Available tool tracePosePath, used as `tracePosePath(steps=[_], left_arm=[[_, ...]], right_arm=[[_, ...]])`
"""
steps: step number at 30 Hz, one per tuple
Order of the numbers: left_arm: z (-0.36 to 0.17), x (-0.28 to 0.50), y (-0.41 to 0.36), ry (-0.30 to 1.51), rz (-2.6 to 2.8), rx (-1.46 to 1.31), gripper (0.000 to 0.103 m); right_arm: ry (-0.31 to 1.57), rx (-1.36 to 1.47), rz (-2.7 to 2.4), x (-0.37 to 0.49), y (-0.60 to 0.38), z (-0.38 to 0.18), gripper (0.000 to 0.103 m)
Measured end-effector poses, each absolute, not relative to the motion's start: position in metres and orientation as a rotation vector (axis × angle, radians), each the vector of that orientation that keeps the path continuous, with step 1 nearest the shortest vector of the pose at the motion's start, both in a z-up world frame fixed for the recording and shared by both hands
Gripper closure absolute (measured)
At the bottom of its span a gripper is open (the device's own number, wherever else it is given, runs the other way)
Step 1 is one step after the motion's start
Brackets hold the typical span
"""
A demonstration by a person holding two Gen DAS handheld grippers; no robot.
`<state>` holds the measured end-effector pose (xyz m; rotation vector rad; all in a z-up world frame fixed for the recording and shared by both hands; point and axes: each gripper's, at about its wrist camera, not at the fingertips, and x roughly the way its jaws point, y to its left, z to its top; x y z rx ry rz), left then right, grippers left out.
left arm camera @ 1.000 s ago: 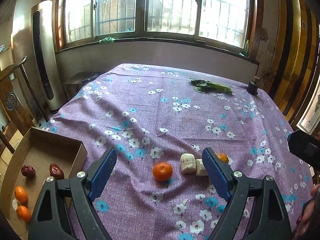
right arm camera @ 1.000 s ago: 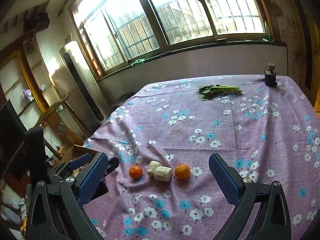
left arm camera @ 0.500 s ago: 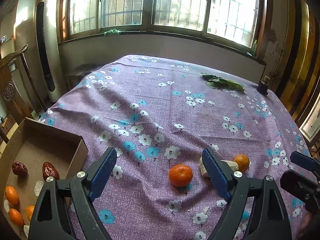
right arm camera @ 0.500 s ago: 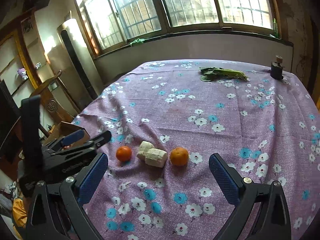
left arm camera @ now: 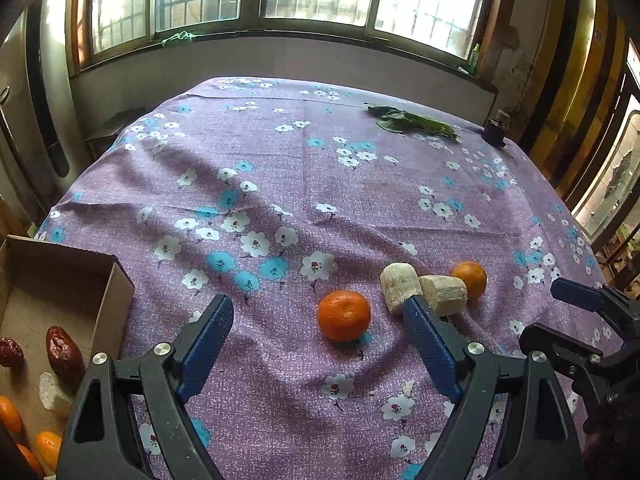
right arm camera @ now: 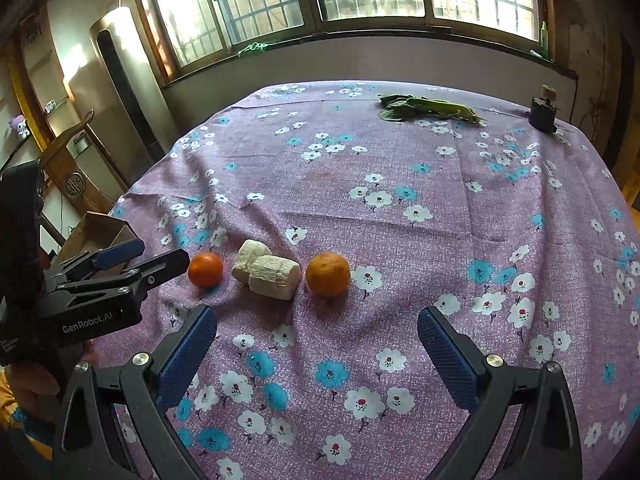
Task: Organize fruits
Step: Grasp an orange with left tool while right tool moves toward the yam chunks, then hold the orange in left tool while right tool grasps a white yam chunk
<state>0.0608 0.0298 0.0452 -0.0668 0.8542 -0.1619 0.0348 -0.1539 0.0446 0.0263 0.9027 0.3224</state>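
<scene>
Two tangerines and two pale peeled chunks lie in a row on the purple flowered cloth. In the left wrist view the nearer tangerine (left arm camera: 343,314) lies just ahead of my open, empty left gripper (left arm camera: 318,328), with the chunks (left arm camera: 400,286) and the second tangerine (left arm camera: 470,279) to its right. In the right wrist view my right gripper (right arm camera: 318,334) is open and empty, just short of the second tangerine (right arm camera: 328,274); the chunks (right arm camera: 274,272), first tangerine (right arm camera: 205,269) and left gripper (right arm camera: 132,258) lie to the left.
A cardboard box (left arm camera: 116,284) at the table's left edge holds red dates (left arm camera: 64,350), tangerines (left arm camera: 10,414) and a pale chunk. Green leaves (right arm camera: 428,108) and a small dark bottle (right arm camera: 543,114) sit at the far edge, under the windows. A wooden chair stands left.
Both grippers have moved forward and lower toward the row of fruit. The left gripper has swung left, so the nearer tangerine now sits between its fingers' line. Both stay open.
</scene>
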Motion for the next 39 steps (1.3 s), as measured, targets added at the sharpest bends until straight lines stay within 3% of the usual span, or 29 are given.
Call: tracePosePath(steps=[8, 17, 19, 24, 39], left_arm=[[0.033, 0.066, 0.023, 0.875, -0.151, -0.012, 0.018], [0.018, 0.073, 0.012, 0.917, -0.175, 0.038, 0.054], [0.018, 0.071, 0.009, 0.917, -0.193, 0.041, 0.072], [0.019, 0.070, 0.010, 0.915, -0.179, 0.041, 0.073], [0.020, 0.073, 0.022, 0.923, -0.134, 0.016, 0.073]], right_arm=[[0.925, 0.014, 0.337, 0.034, -0.150, 0.040, 0.001], [0.933, -0.004, 0.376, 0.034, -0.142, 0.035, 0.005], [0.935, -0.011, 0.396, 0.034, -0.138, 0.034, 0.014], [0.958, 0.020, 0.424, 0.043, -0.132, 0.029, 0.022], [0.986, -0.248, 0.259, 0.099, -0.109, 0.032, 0.022]])
